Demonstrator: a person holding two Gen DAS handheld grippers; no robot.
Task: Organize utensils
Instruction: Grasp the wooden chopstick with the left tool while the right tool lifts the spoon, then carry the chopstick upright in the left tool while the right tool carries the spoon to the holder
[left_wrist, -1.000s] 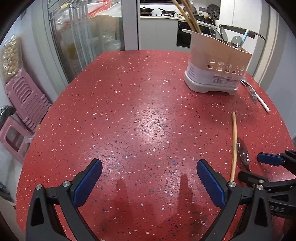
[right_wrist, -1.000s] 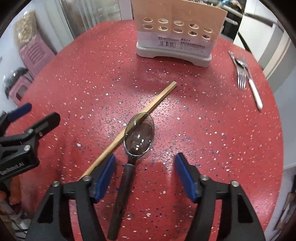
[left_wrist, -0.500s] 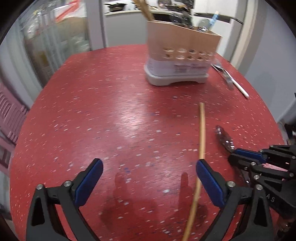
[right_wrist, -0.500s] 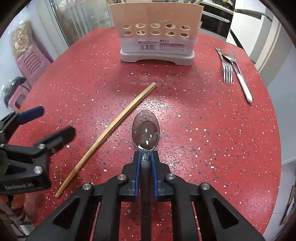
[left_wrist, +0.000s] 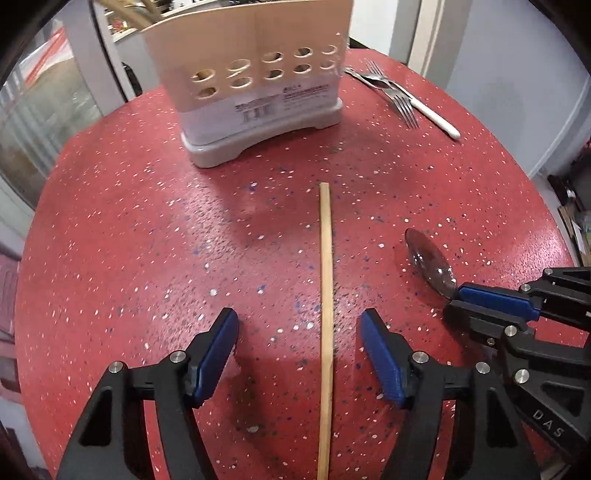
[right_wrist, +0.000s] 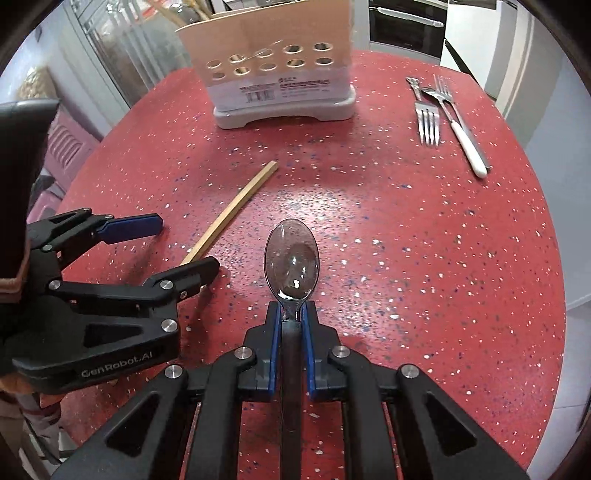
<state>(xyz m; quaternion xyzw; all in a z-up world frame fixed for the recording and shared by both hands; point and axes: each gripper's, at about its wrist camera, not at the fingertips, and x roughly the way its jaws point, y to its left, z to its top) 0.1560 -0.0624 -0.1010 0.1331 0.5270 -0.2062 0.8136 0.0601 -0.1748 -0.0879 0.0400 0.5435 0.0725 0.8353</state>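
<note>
right gripper (right_wrist: 291, 314) clamped on spoon (right_wrist: 291, 266)

My right gripper (right_wrist: 291, 321) is clamped on the spoon (right_wrist: 291, 258) at its neck, bowl pointing to twelve o'clock over the red table (right_wrist: 424, 240). At nine o'clock my left gripper (right_wrist: 173, 247), its jaws just closing, straddles the chopstick (right_wrist: 236, 206), pads not touching it. The caddy (right_wrist: 273, 66) stands at twelve, forks (right_wrist: 428, 122) lie at two.

Left gripper (right_wrist: 177, 243) body — "GenRobot.AI"; right gripper (left_wrist: 458, 295) — "DAS".
</note>
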